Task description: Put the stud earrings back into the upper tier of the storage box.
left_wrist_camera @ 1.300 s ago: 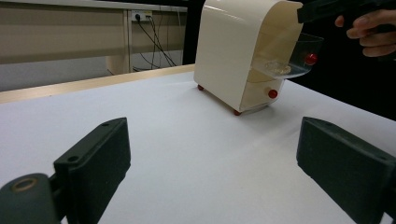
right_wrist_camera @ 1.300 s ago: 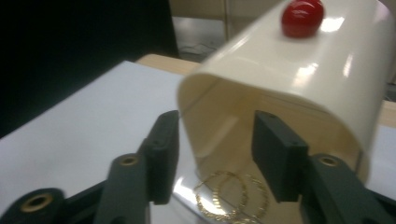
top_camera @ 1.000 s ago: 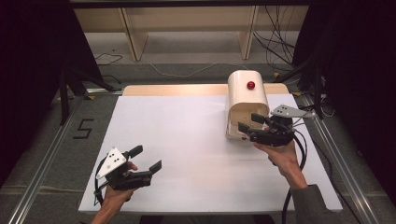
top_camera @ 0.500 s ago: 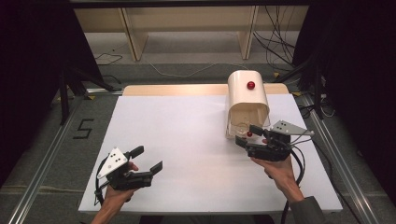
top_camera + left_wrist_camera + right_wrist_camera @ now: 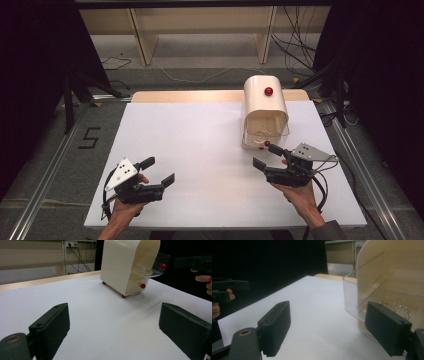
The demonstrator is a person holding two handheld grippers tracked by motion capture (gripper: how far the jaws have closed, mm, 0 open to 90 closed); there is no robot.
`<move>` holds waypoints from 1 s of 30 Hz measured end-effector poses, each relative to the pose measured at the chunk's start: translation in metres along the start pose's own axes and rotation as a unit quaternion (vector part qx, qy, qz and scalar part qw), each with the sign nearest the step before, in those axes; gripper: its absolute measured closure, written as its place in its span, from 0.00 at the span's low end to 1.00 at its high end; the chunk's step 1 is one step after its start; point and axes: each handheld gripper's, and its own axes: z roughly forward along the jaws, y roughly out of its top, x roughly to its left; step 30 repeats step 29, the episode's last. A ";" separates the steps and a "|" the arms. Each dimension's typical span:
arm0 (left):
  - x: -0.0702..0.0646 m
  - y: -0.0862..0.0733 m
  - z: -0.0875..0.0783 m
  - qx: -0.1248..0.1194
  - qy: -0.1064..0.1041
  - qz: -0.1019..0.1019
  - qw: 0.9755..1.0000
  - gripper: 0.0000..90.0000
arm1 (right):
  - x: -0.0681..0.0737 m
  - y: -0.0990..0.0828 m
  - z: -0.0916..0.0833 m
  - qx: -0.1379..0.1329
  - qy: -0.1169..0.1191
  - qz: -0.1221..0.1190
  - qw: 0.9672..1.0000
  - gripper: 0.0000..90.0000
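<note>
Two grippers hang over a white table (image 5: pixel 200 145), each with its jaws spread wide and nothing between them. The left gripper (image 5: pixel 160 171), at about 7 o'clock on the table in the high view, points toward 2 o'clock; in the left gripper view its jaws frame bare tabletop with much open room ahead. The right gripper (image 5: pixel 267 157), at about 4 o'clock, points toward 10 o'clock, and its far jaw lies just beside the box's clear door (image 5: pixel 372 300), though whether they touch is hard to tell from these angles.

The box (image 5: pixel 264 107) is a cream, round-topped cabinet standing upright at about 2 o'clock, well clear of the left gripper. Its long axis runs from 12 to 6 o'clock, with the open front facing 6 o'clock, toward the person. A red knob (image 5: pixel 268 91) sits on its top, and a second one (image 5: pixel 267 143) is at the front lip of the door. Something small and pale lies on the clear shelf inside. The box stands near the table's right edge; the left half of the table is bare.
</note>
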 end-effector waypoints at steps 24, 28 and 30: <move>-0.001 -0.001 0.002 0.014 -0.014 0.006 1.000 0.10 | 0.000 -0.024 -0.013 0.014 -0.015 -0.019 1.000 0.19; -0.001 -0.001 0.002 0.014 -0.013 0.005 1.000 0.10 | -0.001 -0.025 -0.012 0.017 -0.015 -0.018 1.000 0.19; -0.001 -0.001 0.002 0.014 -0.013 0.005 1.000 0.10 | -0.001 -0.025 -0.011 0.018 -0.017 -0.019 1.000 0.19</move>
